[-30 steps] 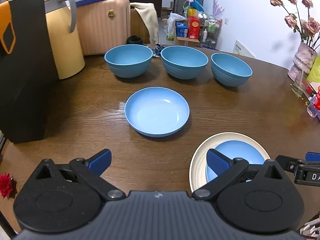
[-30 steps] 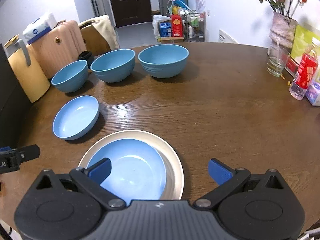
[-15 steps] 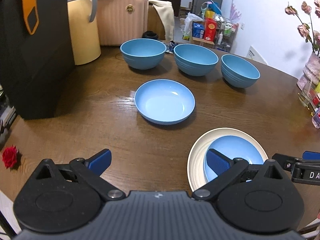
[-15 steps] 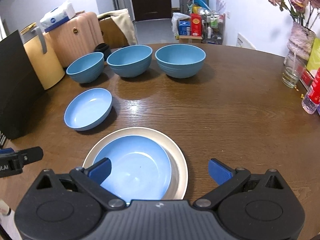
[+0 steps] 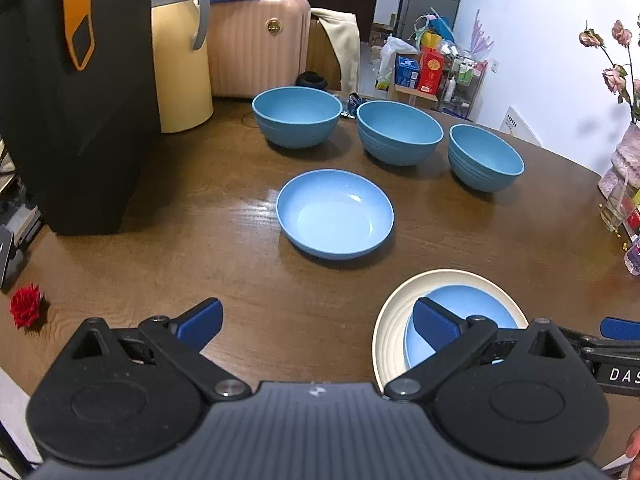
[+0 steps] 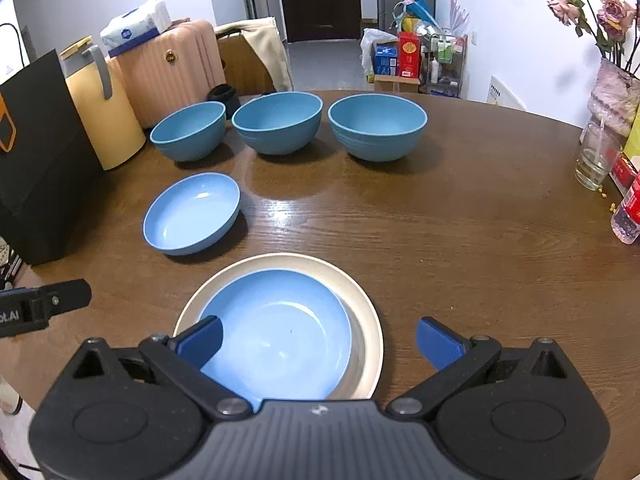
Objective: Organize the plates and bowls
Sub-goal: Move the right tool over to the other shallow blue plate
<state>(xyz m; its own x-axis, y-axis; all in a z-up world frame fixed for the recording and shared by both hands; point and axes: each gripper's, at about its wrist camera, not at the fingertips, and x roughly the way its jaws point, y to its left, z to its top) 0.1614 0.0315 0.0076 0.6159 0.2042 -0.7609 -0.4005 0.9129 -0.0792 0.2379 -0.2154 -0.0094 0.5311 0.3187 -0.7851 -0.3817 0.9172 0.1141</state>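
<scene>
Three deep blue bowls stand in a row at the back of the wooden table point(image 6: 460, 240): left bowl point(image 6: 188, 130), middle bowl point(image 6: 278, 122), right bowl point(image 6: 378, 126). A shallow blue plate point(image 5: 335, 213) point(image 6: 192, 213) lies alone in front of them. Nearer me, another shallow blue plate point(image 6: 276, 334) sits inside a cream plate point(image 6: 366, 320) point(image 5: 394, 320). My left gripper point(image 5: 318, 324) is open above bare wood, left of the cream plate. My right gripper point(image 6: 318, 340) is open over the stacked plates, holding nothing.
A black paper bag point(image 5: 76, 120), a yellow jug point(image 5: 180, 60) and a pink suitcase point(image 5: 256, 44) stand at the left and back. A vase of dried flowers point(image 6: 612, 96), a glass point(image 6: 596, 160) and a bottle point(image 6: 630, 212) line the right edge. A red rose point(image 5: 26, 306) lies near left.
Both grippers have pulled back and risen a little, so the table looks farther away. The dishes have not moved and both grippers stayed open.
</scene>
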